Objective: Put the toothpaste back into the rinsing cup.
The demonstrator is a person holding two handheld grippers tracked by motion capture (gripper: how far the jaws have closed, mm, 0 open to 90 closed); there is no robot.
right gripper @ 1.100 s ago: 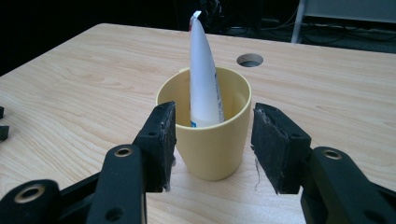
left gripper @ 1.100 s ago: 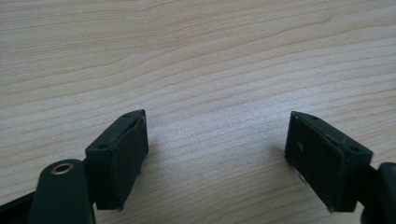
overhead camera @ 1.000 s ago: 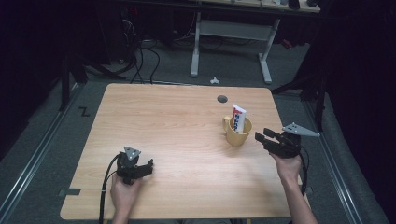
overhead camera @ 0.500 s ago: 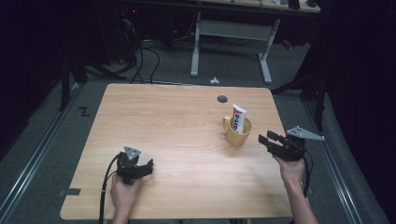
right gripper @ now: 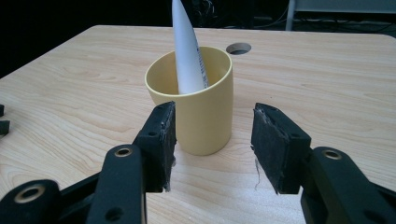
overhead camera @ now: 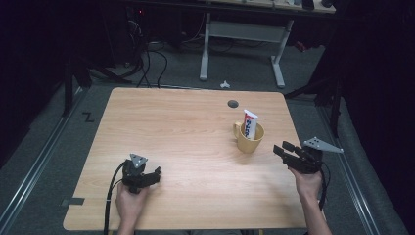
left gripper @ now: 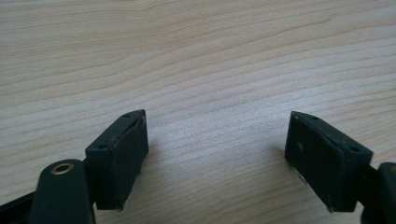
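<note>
The yellow mug is standing upright on the wooden table at about 3 o'clock from the table's centre, with a white toothpaste tube leaning inside it. In the high view the right gripper is hovering just beside the mug, at its 4 o'clock, jaws pointing towards it and apart from it. The left gripper is sitting at about 7 o'clock on the table, well apart from the mug.

The right gripper view is giving what the high view cannot: the right gripper's 2 jaws are standing roughly half open with nothing between the pads, and the mug is showing in the gap beyond them, not touched. The mug's handle, seen from above at its 9 o'clock side, is hidden here, and the tube's top is being cut off by the frame edge. A round hole in the table is showing behind the mug.

The left gripper view is showing its 2 jaws spread wide, holding nothing, over bare wood grain. The tube's print is too small to read.
</note>
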